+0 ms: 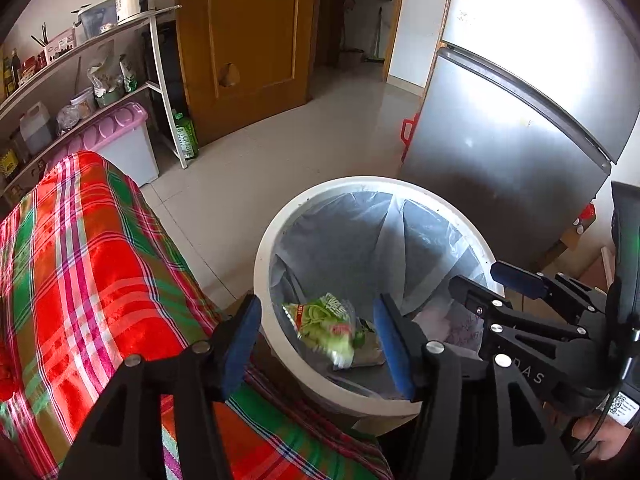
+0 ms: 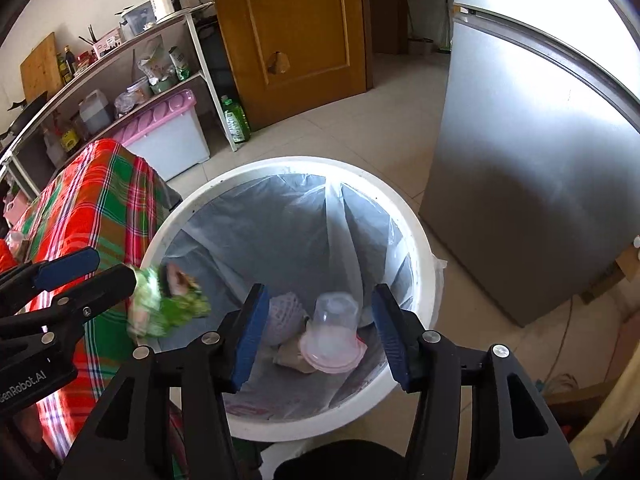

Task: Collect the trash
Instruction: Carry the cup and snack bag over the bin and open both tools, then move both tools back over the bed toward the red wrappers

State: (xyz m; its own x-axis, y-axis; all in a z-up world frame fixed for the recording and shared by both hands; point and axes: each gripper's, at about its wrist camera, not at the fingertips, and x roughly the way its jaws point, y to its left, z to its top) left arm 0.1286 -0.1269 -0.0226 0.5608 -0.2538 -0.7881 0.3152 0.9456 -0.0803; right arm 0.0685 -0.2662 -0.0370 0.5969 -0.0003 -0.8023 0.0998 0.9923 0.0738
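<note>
A white round bin with a clear liner stands on the floor beside the table. My left gripper hangs over its near rim, jaws apart. A crumpled green wrapper shows blurred between and just past the pads, touching neither. My right gripper is open above the bin. Below it, inside the bin, a clear plastic cup with a pink lid lies among a white foam net and brown paper.
A table under a red and green plaid cloth borders the bin on the left. A grey fridge stands to the right. Behind are a shelf rack, a pink-lidded box and a wooden door.
</note>
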